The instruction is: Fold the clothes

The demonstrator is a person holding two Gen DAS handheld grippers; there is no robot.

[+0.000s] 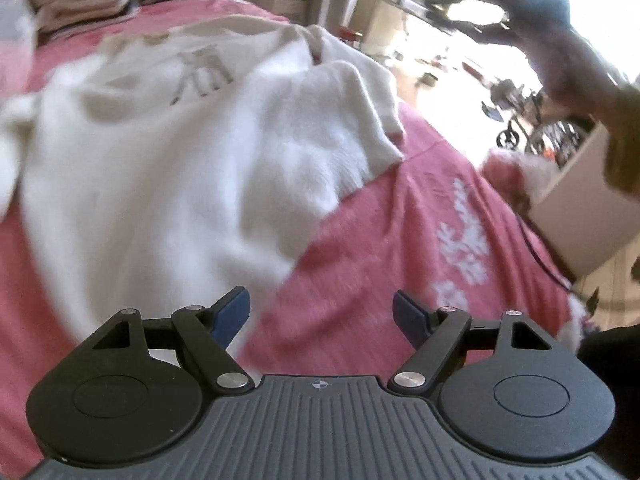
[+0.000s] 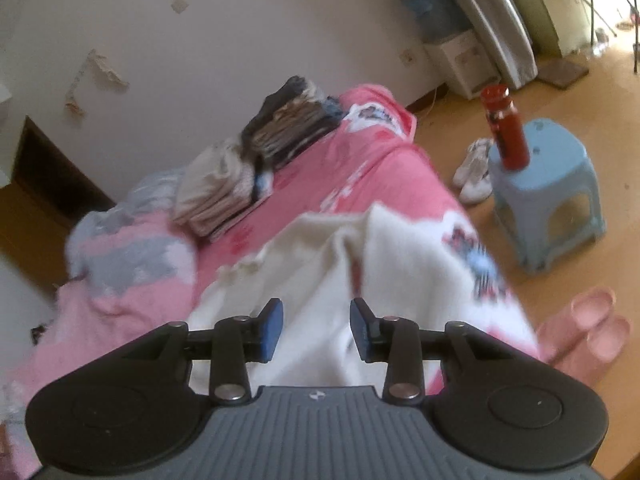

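- The left tongs [image 1: 321, 316] were spread wide with nothing between their blue pads, hovering above the near part of the bed [image 1: 380, 248] where the hem of the white sweater [image 1: 168, 168] met the pink cover.
- The right tongs [image 2: 316, 330] were also spread and empty, held above the sweater [image 2: 400, 272] near the bed's edge [image 2: 424, 184].
- The sweater lay spread and rumpled across the middle of the bed, one short sleeve [image 1: 360, 120] pointing toward the right edge, a faint grey print [image 1: 204, 72] on its chest; both views were blurred.
- In the left wrist view, a hand [image 1: 560, 40] held the other tongs up above the bed's right edge, against bright light.
- Further off, two stacks of folded clothes [image 2: 256, 160] sat along the bed's far side by the wall.
- On the floor beside the bed stood a blue stool [image 2: 560, 184] with a red bottle [image 2: 506, 128] on it, white shoes [image 2: 474, 172] just behind it and pink slippers [image 2: 592, 328] nearer.
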